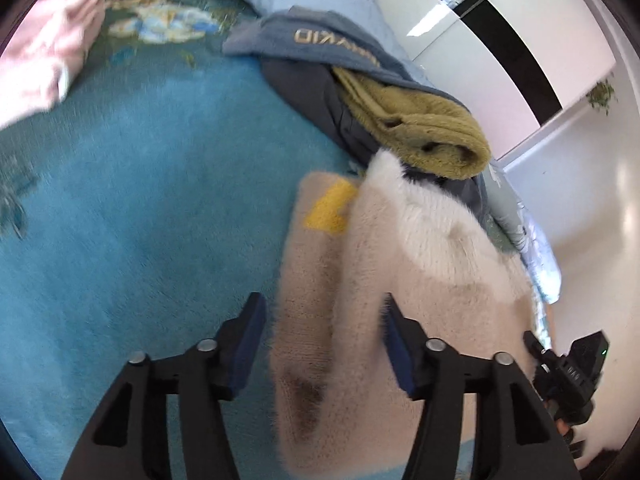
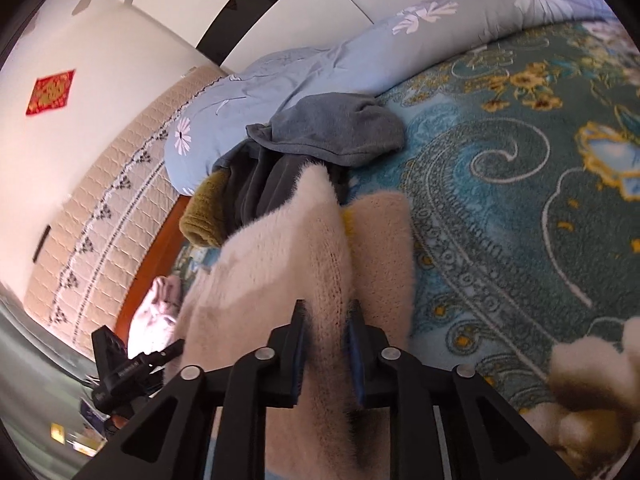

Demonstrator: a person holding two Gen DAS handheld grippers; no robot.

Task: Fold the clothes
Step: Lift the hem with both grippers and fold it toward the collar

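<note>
A fluffy beige sweater (image 1: 400, 264) with a yellow patch (image 1: 330, 208) lies on the teal floral blanket (image 1: 140, 200). Its far end is raised in a fold. My left gripper (image 1: 325, 320) is open and hangs just over the sweater's near left edge, with nothing pinched between its blue pads. In the right wrist view my right gripper (image 2: 327, 320) is shut on a raised fold of the sweater (image 2: 288, 248). Each gripper also shows in the other's view: the right gripper (image 1: 568, 376) beyond the sweater's right side, and the left gripper (image 2: 120, 372) at the lower left.
A pile behind the sweater holds a grey-blue sweatshirt (image 1: 320, 44), an olive fleece (image 1: 424, 128) and a dark garment (image 1: 312, 92). A pink garment (image 1: 48, 52) lies far left. A pale blue quilt (image 2: 320, 64) runs along the bed edge. More cream fluffy fabric (image 2: 592, 380) sits at lower right.
</note>
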